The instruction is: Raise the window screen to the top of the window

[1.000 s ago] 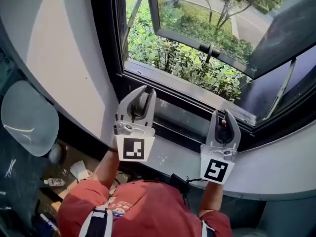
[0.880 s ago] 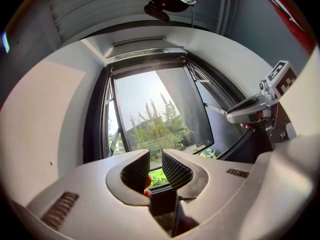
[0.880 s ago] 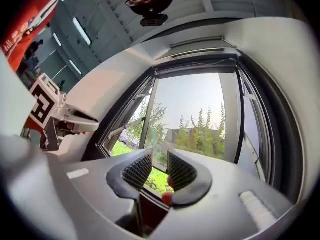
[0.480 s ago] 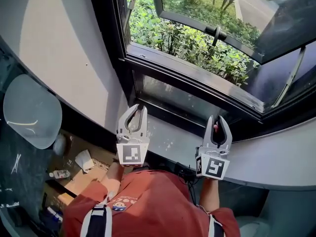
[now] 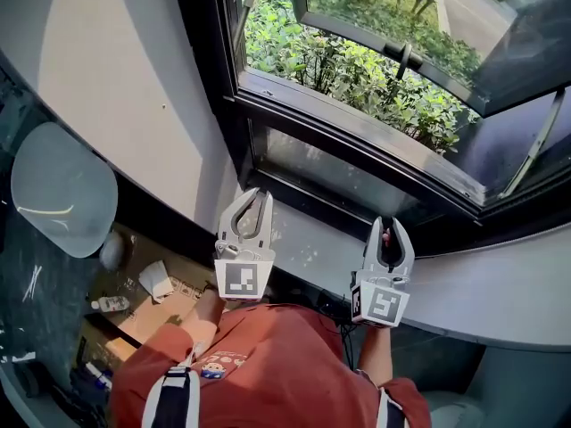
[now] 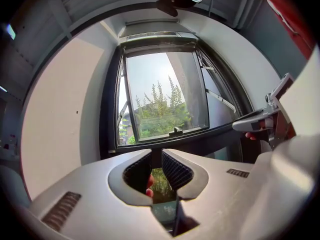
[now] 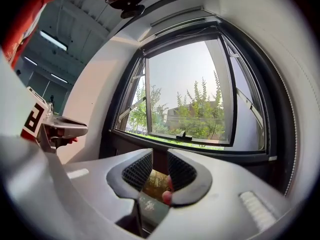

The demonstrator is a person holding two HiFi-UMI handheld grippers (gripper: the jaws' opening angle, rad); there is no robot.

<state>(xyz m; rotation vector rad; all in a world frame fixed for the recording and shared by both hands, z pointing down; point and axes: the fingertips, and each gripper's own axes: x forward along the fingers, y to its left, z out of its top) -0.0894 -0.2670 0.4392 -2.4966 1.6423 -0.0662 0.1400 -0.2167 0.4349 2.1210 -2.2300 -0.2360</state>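
Note:
The dark-framed window (image 5: 234, 69) fills the top of the head view, its sash (image 5: 419, 25) swung outward, a handle (image 5: 403, 59) on the sash's lower rail. I make out no mesh over the opening; a pale bar (image 6: 152, 35) runs along the frame's top. My left gripper (image 5: 257, 194) hovers over the grey sill (image 5: 312, 248), just short of the low fixed pane (image 5: 339, 176). Its jaws stand a little apart with nothing between them. My right gripper (image 5: 390, 224) hovers further right over the same sill, also slightly open and holding nothing. Both point level at the window.
Bushes (image 5: 357, 78) grow outside below the sash. A pale wall (image 5: 116, 87) flanks the window on the left. Down at the left are a grey rounded seat (image 5: 58, 199) and a cardboard box (image 5: 156, 297) with clutter. The person's red shirt (image 5: 268, 364) is below the grippers.
Both grippers have come down from in front of the lower window frame to the sill, nearer the person. Their jaw gaps look unchanged and still hold nothing.

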